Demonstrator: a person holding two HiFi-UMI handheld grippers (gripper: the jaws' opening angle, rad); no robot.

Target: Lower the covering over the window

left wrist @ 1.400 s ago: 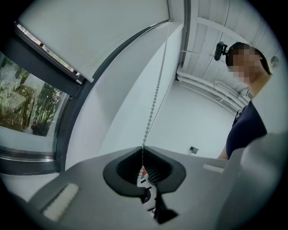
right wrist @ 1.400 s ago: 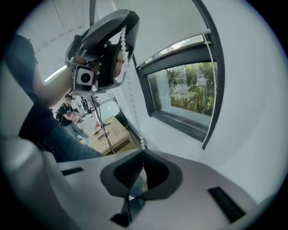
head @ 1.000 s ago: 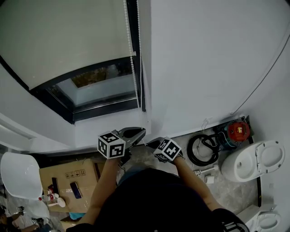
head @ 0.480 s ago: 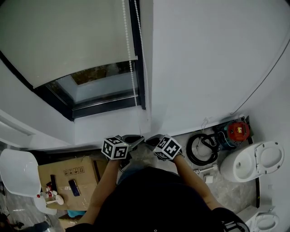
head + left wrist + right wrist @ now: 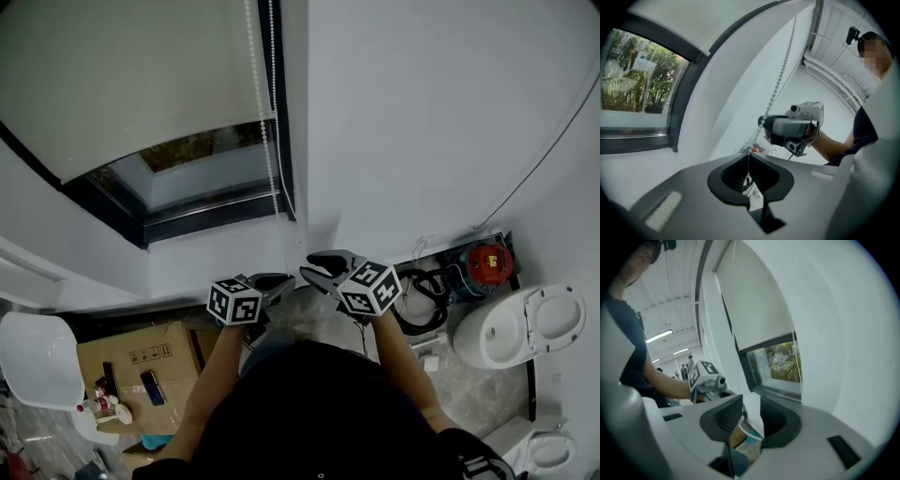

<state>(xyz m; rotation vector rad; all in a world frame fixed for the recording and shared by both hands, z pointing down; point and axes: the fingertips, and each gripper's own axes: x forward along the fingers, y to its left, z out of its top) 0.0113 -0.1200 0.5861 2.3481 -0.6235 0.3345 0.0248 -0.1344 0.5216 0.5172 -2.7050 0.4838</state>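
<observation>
Head view, read with both gripper views: hand-over-hand work on the off-white fabric roller blind [image 5: 122, 84], which covers the upper part of the dark-framed window [image 5: 202, 183]. My left gripper [image 5: 281, 279] sits below the window's lower right corner with its jaws pressed together. The white beaded plastic chain [image 5: 265, 131], hanging along the window's right frame, runs down into their seam, so I read this claw as clamped on the chain. I judge it is held low because that is where a downward pull ends. My right gripper [image 5: 317, 267], just beside it below the window, has its jaws apart. A stretch of beads lies loosely between them, untouched by either pad. I judge it is placed there to take a hold higher up the chain while the left one keeps the tension. The blind itself is plain, matt and flat, its straight lower edge stopping short of the window's sill. A band of glass below that edge is bare, with green foliage [image 5: 633, 75] showing through, so the lowering looks only partly done.
</observation>
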